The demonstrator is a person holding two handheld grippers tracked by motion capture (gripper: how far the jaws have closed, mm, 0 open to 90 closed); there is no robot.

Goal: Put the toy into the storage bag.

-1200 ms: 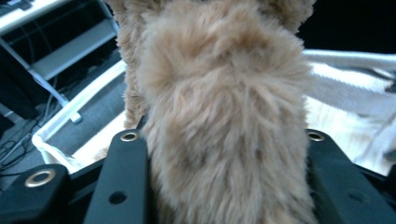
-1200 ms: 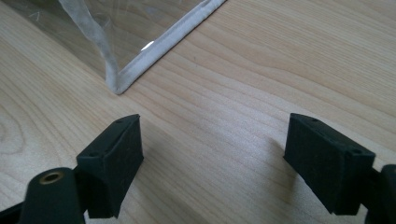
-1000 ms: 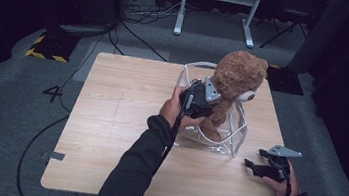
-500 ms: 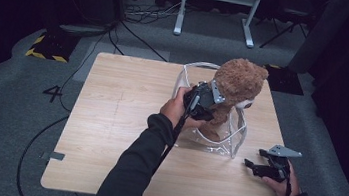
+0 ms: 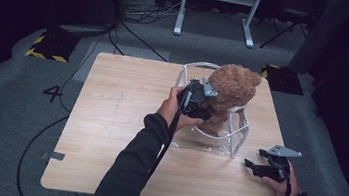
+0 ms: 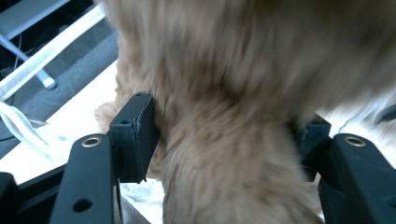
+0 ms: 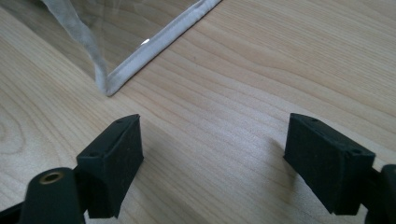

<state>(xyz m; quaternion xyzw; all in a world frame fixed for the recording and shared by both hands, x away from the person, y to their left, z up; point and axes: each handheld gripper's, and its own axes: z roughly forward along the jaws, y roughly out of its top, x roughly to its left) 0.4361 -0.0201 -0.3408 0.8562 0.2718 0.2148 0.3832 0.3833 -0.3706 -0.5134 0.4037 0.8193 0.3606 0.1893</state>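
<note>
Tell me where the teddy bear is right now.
In the high view, the teddy bear sits in the clear bag at the table's far right, clamped by the left tongs.

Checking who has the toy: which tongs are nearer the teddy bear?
Left. The left tongs are clamped on the teddy bear; the right tongs rest open on the table, apart from it.
</note>
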